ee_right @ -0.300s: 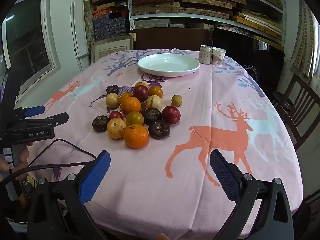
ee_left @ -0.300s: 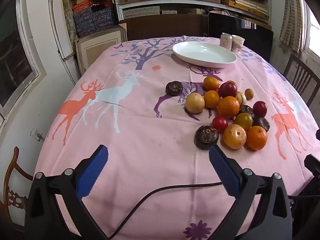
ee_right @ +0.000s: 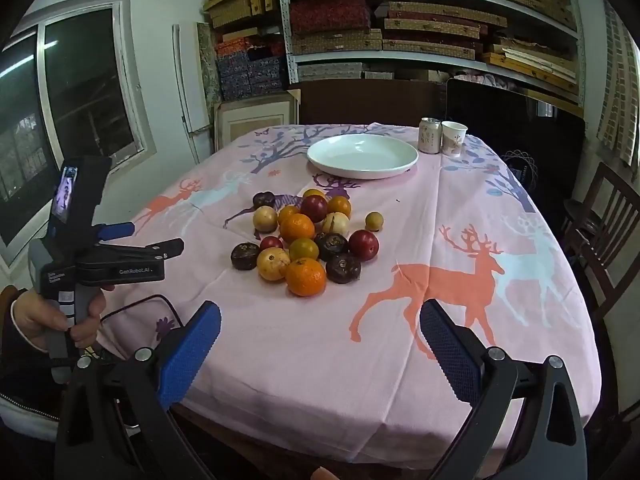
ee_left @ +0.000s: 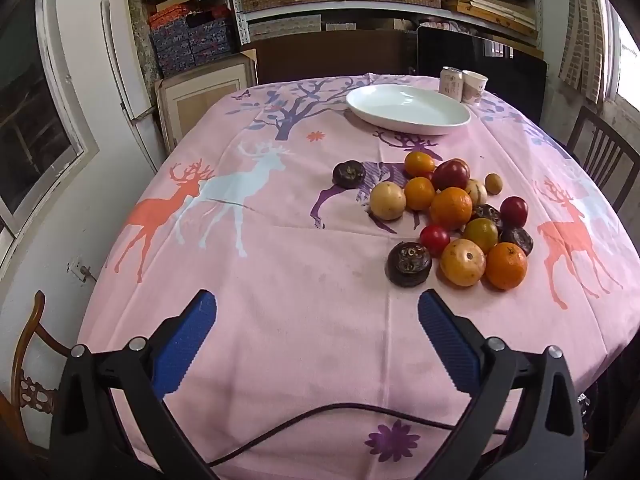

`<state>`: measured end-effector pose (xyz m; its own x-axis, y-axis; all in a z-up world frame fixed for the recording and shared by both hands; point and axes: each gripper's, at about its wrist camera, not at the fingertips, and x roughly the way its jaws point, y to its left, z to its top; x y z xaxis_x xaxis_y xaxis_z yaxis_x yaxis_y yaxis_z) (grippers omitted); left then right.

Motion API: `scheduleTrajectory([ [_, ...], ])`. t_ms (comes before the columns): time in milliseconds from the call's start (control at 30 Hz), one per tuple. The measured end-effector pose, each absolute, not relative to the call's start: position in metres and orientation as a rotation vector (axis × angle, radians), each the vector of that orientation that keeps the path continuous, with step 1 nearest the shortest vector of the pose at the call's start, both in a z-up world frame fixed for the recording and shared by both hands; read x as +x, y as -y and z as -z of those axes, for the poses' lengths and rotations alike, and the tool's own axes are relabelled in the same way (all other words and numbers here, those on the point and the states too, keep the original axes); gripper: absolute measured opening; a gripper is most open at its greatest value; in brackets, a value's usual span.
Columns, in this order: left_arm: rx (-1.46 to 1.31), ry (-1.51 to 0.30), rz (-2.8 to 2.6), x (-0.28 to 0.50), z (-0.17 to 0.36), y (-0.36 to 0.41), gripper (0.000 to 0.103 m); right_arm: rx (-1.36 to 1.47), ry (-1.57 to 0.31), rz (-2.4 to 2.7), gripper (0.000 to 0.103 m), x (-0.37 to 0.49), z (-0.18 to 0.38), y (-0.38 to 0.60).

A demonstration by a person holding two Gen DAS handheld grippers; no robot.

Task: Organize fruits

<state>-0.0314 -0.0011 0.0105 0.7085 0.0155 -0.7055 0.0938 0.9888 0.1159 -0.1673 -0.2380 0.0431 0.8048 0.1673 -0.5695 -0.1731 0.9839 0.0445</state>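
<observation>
A pile of several fruits [ee_left: 452,216] lies on the pink deer tablecloth [ee_left: 280,280]: oranges, red fruits, pale yellow ones and dark brown ones. The nearest are a dark brown fruit [ee_left: 409,265] and an orange [ee_left: 506,266]. Behind the pile stands an empty white plate [ee_left: 408,110]. My left gripper [ee_left: 316,304] is open over bare cloth, short of the pile and left of it. My right gripper [ee_right: 320,312] is open near the table's front edge, with the fruit pile [ee_right: 308,236] and the plate [ee_right: 362,156] ahead. The right wrist view shows the left gripper [ee_right: 152,238] in a hand [ee_right: 48,312].
A can [ee_left: 451,80] and a paper cup [ee_left: 474,86] stand right of the plate. A black cable [ee_left: 360,408] crosses the cloth under the left gripper. Wooden chairs [ee_left: 600,160] flank the table. Shelves of boxes fill the back wall.
In the right wrist view the table, fruits and left gripper have shifted right and slightly down, so my right gripper has swung a little left. The left wrist view is almost unchanged.
</observation>
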Motion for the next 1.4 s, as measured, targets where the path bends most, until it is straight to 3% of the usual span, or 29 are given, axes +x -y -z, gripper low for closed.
scheduleTrajectory([
  [133,0.153,-0.807,0.051,-0.020,-0.002,0.005,0.099,-0.073,-0.727,0.004,0.100,-0.119,-0.008,0.246],
  [400,0.212,-0.847,0.041,0.025,0.021,0.018,0.099,-0.056,-0.792,-0.019,0.100,-0.062,0.036,0.231],
  [1400,0.169,-0.950,0.109,0.043,0.050,0.017,0.099,-0.091,-0.859,-0.099,0.100,-0.032,0.047,0.215],
])
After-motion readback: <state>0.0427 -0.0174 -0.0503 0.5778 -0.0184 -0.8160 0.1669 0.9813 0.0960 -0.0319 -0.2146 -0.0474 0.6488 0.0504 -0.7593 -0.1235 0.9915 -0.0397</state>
